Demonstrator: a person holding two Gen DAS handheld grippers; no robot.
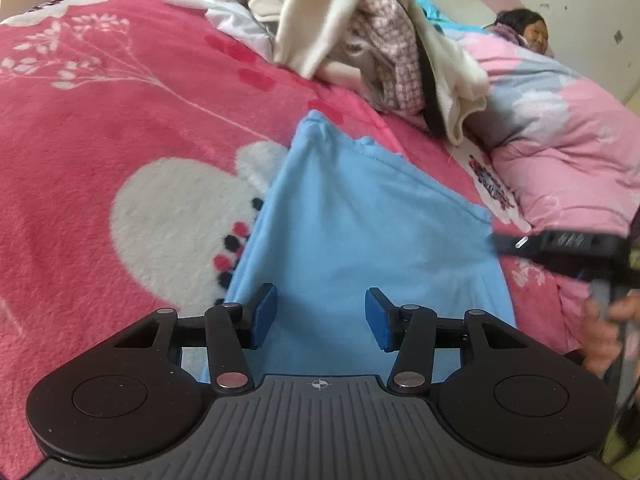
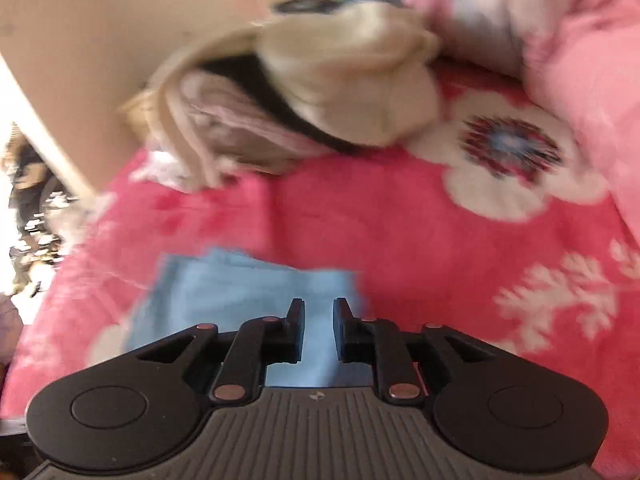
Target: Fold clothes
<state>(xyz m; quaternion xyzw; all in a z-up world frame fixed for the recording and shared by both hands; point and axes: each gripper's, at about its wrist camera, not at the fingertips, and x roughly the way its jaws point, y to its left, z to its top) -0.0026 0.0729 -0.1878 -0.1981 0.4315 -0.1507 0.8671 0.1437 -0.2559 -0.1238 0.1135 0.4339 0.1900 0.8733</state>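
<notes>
A light blue garment [image 1: 360, 232] lies spread flat on the pink flowered blanket [image 1: 120, 120]. My left gripper [image 1: 321, 312] hovers over its near part, open, with nothing between its blue pads [image 1: 264, 316]. At the right edge of the left wrist view, a hand [image 1: 604, 332] holds my right gripper [image 1: 500, 242] just past the garment's right border. The right wrist view is blurred. There my right gripper [image 2: 319, 312] stands above a corner of the blue garment [image 2: 224, 284], its jaws a narrow gap apart with only the cloth below showing through.
A heap of unfolded clothes [image 1: 360, 40], cream, checked and white, sits at the far side of the blanket, also seen as the heap [image 2: 320, 92]. A pink quilt [image 1: 560, 120] covers a person [image 1: 524, 28] lying at the right. A beige panel [image 2: 100, 40] stands behind.
</notes>
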